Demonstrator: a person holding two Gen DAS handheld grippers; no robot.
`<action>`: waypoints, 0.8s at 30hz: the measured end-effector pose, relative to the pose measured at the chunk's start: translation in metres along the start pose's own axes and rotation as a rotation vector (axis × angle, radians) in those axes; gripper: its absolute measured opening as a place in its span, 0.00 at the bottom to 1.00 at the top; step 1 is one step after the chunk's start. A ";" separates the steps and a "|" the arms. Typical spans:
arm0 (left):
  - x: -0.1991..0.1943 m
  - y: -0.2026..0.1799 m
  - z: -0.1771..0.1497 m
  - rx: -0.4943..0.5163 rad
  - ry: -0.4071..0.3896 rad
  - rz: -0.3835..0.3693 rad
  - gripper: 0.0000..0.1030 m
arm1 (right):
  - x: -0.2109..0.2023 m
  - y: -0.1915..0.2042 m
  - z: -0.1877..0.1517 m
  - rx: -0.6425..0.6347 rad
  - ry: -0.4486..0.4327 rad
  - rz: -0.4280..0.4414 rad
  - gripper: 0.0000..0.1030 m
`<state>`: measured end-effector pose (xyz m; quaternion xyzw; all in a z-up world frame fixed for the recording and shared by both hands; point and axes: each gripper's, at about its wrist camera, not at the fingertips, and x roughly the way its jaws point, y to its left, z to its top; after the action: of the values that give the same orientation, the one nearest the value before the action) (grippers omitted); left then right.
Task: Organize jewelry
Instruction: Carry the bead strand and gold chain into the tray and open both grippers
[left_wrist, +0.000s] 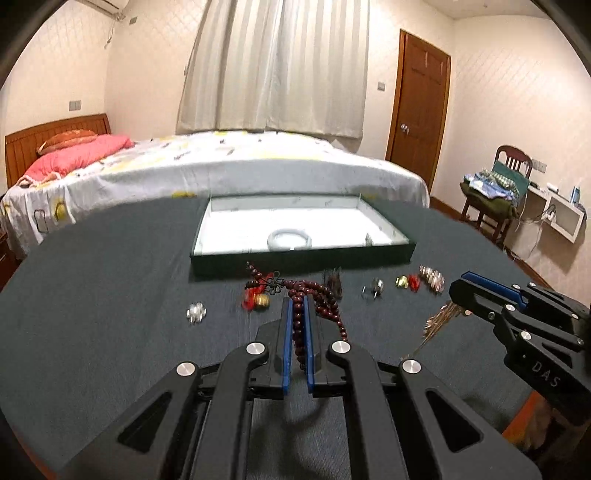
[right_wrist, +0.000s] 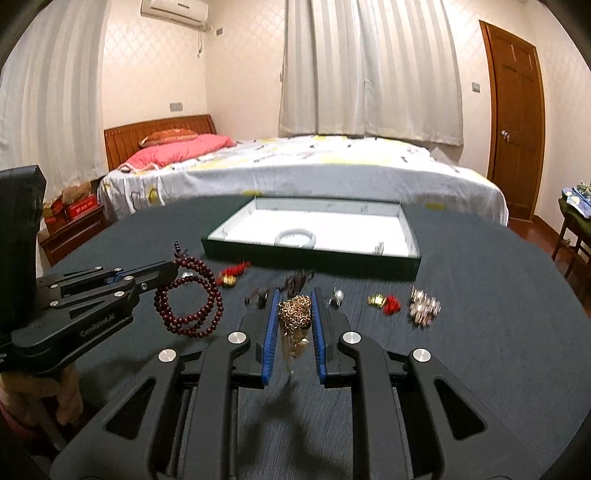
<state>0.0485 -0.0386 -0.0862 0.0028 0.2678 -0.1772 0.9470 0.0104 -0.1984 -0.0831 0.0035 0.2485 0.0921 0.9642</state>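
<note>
My left gripper (left_wrist: 298, 306) clamps the dark red wooden bead strand (right_wrist: 190, 297), my right gripper (right_wrist: 294, 306) the tangled gold chain (right_wrist: 294, 314); I'd carry both level to the white-lined tray (right_wrist: 410, 230) at twelve o'clock.

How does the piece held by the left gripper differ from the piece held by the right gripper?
The left gripper is shut on dark red wooden beads, strung round and looped into several hanging circles. The right gripper is shut on a gold chain, fine metal links bunched into a tangled clump with a strand trailing below. The beads are matte; the chain glints. Both hang clear of the dark table, short of the tray.
</note>
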 end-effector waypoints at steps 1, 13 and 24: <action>-0.001 -0.001 0.006 0.003 -0.013 -0.004 0.06 | 0.000 -0.001 0.004 0.001 -0.008 0.000 0.17; 0.024 0.002 0.066 0.029 -0.120 -0.033 0.06 | 0.022 -0.022 0.074 -0.006 -0.110 -0.012 0.17; 0.087 0.026 0.112 0.007 -0.150 -0.015 0.06 | 0.087 -0.044 0.122 -0.011 -0.142 -0.031 0.17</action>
<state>0.1828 -0.0542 -0.0367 -0.0091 0.1957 -0.1850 0.9630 0.1516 -0.2213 -0.0198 0.0011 0.1790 0.0780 0.9807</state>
